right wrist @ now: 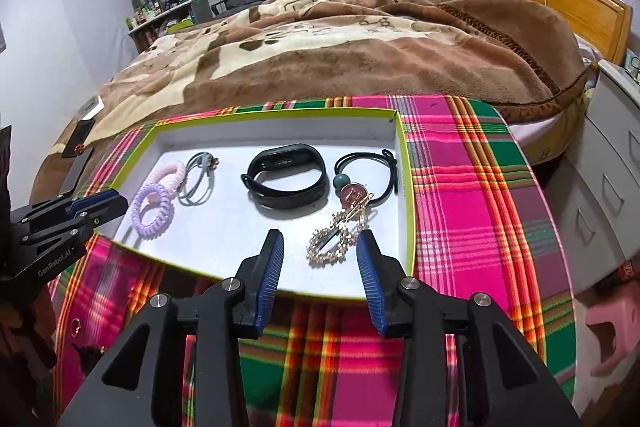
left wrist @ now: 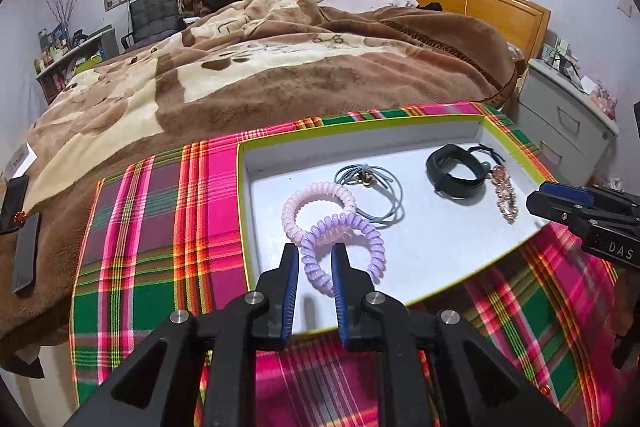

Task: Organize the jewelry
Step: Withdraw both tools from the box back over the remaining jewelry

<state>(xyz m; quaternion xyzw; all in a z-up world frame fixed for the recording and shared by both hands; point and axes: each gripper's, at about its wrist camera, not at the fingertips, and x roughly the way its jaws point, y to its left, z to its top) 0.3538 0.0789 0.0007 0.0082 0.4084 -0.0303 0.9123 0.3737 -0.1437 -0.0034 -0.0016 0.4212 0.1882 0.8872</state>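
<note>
All jewelry lies inside tray [right wrist: 404,163]. Left gripper [left wrist: 315,259] narrow, straddling purple coil tie [left wrist: 340,247] at tray's near-left. Right gripper [right wrist: 320,247] wide, flanking rhinestone clip [right wrist: 340,235], probably before pickup.

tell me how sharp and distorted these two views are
Left wrist view: fisheye bends the tray edges, corners go black, purple coil tie sharp between the left claw. Right wrist view: same bending, gold hair clip crisp, plaid cloth under the right claw smeared.
</note>
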